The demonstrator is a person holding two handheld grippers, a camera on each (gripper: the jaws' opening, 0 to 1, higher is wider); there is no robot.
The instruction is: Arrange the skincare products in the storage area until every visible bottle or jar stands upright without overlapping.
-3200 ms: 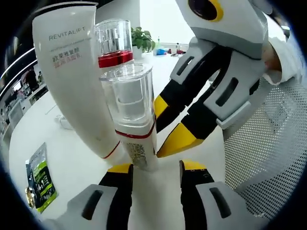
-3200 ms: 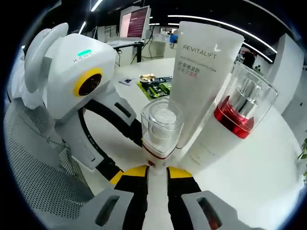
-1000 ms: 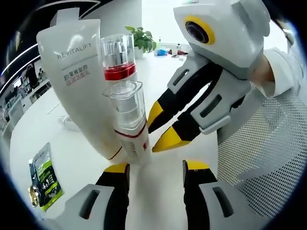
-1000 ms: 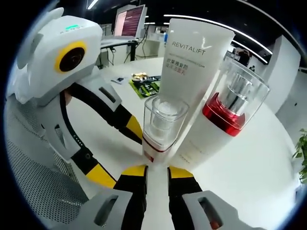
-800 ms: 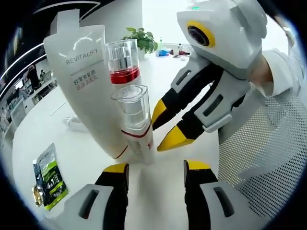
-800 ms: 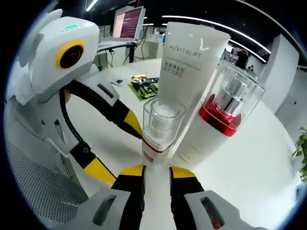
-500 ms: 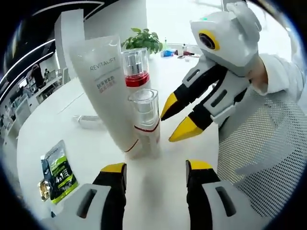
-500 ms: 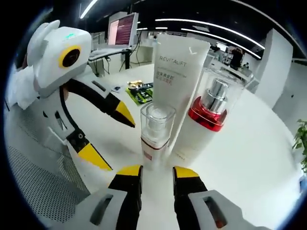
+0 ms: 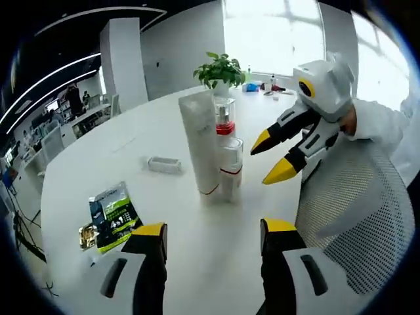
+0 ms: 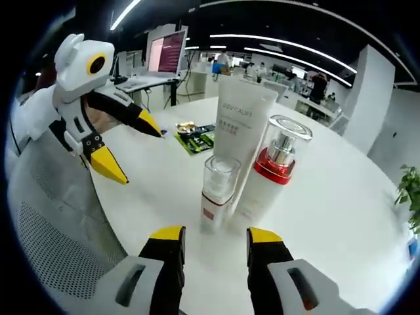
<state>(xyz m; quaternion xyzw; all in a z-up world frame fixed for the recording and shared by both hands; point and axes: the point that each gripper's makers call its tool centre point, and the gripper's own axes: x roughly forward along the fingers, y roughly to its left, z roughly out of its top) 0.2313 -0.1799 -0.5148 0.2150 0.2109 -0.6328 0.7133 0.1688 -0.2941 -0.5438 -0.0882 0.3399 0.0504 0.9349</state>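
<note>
Judging by the layout, the arranging looks done: all three products stand upright near the middle of the counter (image 9: pixel 98 164), so hold both tools back, well apart from the cluster, and don't brush it. Any last nudge should push low at a base, since these tall narrow items would tip easily.

Counter: broad, white, smooth, rounded edge. Beside you, a white mesh chair back (image 9: pixel 367 203).

White tube (image 10: pixel 239 141): largest, flat soft plastic, REVITALIFT lettering, standing cap down, wider at the top. It looks the least stable.

Red-collared pump bottle (image 10: pixel 272 174): white body, clear hard cap over a metallic pump, just beside the tube, maybe touching; can't tell.

Small clear-capped bottle (image 10: pixel 216 193): white with thin red band, squarish cap, close against the other two.

Left tool (image 9: pixel 213 236): released, jaws spread, nothing between them. Right tool (image 10: pixel 215 241): also released, empty, yellow-tipped black jaws.

Green sachet (image 9: pixel 115 213) lies flat near the counter edge; a small clear box (image 9: pixel 164 164) sits apart.
</note>
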